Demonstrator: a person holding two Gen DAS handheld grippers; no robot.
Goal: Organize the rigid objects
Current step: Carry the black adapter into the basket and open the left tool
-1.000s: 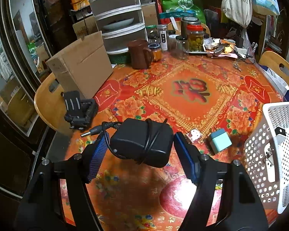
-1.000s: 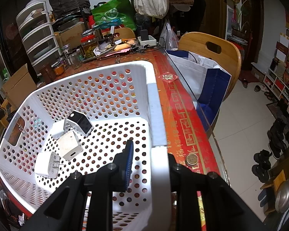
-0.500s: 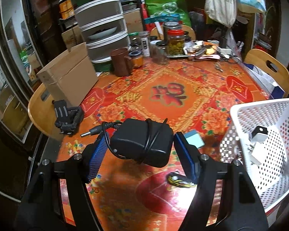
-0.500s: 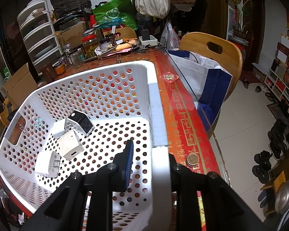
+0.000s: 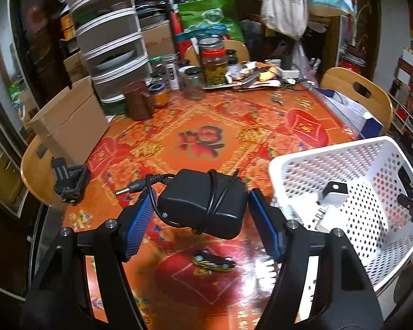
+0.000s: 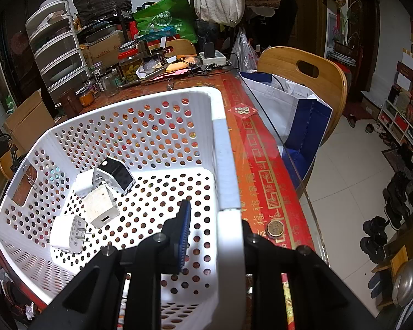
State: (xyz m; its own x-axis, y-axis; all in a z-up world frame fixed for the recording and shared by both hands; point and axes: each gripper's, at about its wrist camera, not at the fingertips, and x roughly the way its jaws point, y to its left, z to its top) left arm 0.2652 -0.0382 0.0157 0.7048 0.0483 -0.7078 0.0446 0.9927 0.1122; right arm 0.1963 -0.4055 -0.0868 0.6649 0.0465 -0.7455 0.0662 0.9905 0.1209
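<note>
Both tools are showing matte black angular arms dotted with silver screw heads. The left tool and right tool are wearing blue ribbed pads inside their fingers.

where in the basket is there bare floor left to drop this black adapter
The white basket has bare floor along its right side and far corner, between the chargers and the wall the right gripper clamps. The left near part is crowded: four chargers clustered there. The left gripper holds the black adapter over the table, left of the basket.
</note>
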